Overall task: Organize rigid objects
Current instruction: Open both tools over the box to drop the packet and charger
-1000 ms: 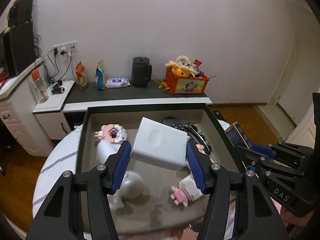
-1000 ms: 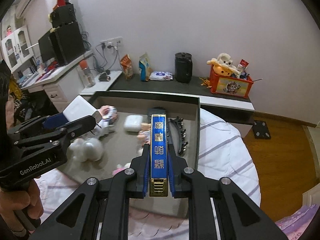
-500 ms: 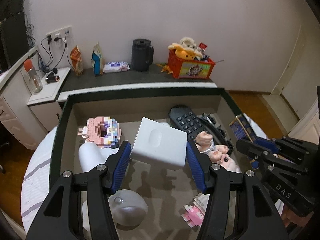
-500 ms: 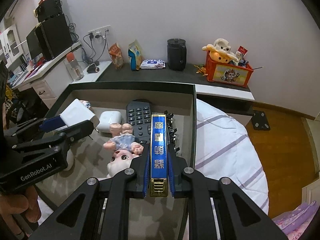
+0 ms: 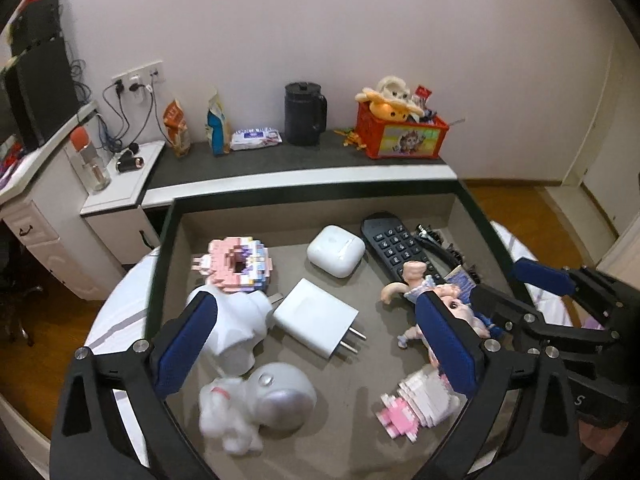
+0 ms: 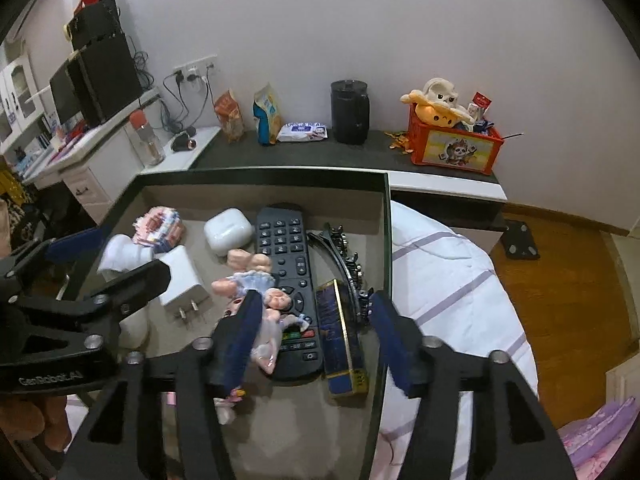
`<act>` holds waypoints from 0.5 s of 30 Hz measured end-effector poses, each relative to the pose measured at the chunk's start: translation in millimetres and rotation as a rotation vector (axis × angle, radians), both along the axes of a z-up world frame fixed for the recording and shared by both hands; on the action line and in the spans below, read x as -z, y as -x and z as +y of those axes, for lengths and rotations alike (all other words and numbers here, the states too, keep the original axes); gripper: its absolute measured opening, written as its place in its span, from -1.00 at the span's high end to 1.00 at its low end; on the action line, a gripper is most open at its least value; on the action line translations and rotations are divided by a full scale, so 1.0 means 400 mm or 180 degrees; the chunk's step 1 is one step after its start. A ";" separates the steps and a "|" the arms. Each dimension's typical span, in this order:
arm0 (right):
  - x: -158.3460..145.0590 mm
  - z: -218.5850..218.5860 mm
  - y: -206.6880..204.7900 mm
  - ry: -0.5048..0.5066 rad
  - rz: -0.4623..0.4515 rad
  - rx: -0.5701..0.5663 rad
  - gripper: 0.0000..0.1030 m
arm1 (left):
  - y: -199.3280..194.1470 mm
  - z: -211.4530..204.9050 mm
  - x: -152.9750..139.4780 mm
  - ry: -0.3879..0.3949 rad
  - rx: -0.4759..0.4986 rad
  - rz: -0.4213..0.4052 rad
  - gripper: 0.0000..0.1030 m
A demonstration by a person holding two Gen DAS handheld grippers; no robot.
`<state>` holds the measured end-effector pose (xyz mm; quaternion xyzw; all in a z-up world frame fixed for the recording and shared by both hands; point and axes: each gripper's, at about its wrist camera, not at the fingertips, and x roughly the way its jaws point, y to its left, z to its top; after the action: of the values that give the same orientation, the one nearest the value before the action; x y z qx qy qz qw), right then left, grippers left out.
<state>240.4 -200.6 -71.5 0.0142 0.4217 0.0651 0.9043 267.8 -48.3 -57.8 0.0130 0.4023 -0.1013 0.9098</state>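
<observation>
Wall (image 5: 360, 20): plain, pale, unmarked, ahead of the gripper; socket strip (image 5: 138, 76) with cables plugged in, to the upper left.
Floor (image 6: 560, 280): brown wood boards, to the right; white door frame (image 5: 600, 120) at far right.
Low shelf (image 5: 280, 160): dark top, white front edge, ran along the wall ahead.
On shelf: black jug (image 5: 303, 119) at centre; red toy crate (image 5: 402, 136) to its right; two snack bags (image 5: 196, 128) and a wipes pack (image 5: 256, 138) to its left.
White cabinet (image 5: 44, 216): at left, with drawers; black speakers (image 6: 102, 68) stood on top.
Light: even, indoor, source out of view.
</observation>
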 end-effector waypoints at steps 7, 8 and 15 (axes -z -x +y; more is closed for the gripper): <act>-0.082 -0.003 0.086 -0.0080 -0.0238 0.0070 -1.00 | 0.123 0.071 -0.081 0.0081 -0.0160 -0.0221 -0.99; -0.096 0.000 0.105 -0.0094 -0.0279 0.0068 -1.00 | 0.148 0.078 -0.093 0.0092 -0.0164 -0.0253 -0.99; -0.173 0.018 0.239 -0.0129 -0.0504 0.0074 -1.00 | 0.321 0.123 -0.153 0.0208 -0.0188 -0.0412 -0.99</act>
<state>144.6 -193.2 -2.2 0.0322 0.3472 0.0640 0.9350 139.5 1.1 3.3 -0.0220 0.3393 -0.0864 0.9365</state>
